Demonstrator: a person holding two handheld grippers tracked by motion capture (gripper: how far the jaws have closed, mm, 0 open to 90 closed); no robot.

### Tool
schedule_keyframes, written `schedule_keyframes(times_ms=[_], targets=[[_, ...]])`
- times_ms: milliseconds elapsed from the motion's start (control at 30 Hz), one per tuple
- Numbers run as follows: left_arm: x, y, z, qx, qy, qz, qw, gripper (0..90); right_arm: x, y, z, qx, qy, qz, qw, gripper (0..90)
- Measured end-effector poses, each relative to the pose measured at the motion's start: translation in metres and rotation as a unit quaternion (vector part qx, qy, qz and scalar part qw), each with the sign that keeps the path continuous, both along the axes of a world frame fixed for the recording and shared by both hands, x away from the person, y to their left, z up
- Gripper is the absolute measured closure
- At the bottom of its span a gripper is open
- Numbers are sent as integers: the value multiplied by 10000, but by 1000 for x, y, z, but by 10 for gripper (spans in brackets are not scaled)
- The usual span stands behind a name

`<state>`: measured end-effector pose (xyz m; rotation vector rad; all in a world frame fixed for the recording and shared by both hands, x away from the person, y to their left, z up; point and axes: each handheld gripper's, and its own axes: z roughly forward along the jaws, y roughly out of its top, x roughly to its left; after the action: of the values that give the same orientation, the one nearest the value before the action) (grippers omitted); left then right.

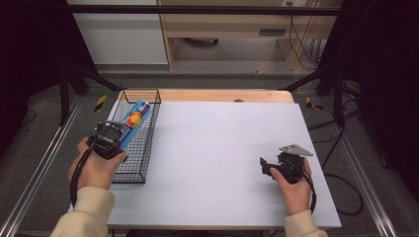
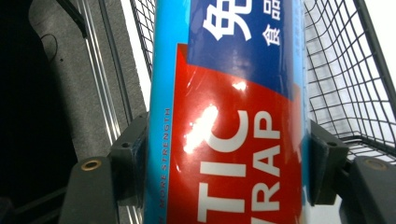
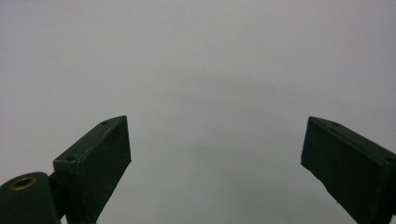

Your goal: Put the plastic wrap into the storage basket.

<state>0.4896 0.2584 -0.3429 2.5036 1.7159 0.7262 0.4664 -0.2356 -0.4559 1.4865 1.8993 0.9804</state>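
Note:
A long blue and red box of plastic wrap (image 1: 134, 121) (image 2: 229, 112) is held over the black wire basket (image 1: 148, 143) at the table's left edge. My left gripper (image 1: 118, 136) (image 2: 229, 163) is shut on the box, its jaws pressing both long sides. The basket's mesh (image 2: 345, 84) shows behind the box. My right gripper (image 1: 265, 165) (image 3: 215, 158) rests low over the grey table top at the right, open, with nothing between its jaws.
The grey table top (image 1: 222, 148) spreads between the two hands. A wooden strip (image 1: 222, 95) runs along its far edge. Metal rails (image 1: 44, 158) flank the table, and cables (image 1: 341, 192) lie on the floor at the right.

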Motion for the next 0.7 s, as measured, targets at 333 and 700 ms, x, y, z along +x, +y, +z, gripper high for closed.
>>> schedule_keyframes(times_ms=[333,700], targets=[[4,0,-2,-160,60,129,9998,316,-1,-1,1,85,-17,-20,10000,86],[7,-2,-6,-191,144,232,9994,317,-3,3,2,143,-27,73,9999,86]])
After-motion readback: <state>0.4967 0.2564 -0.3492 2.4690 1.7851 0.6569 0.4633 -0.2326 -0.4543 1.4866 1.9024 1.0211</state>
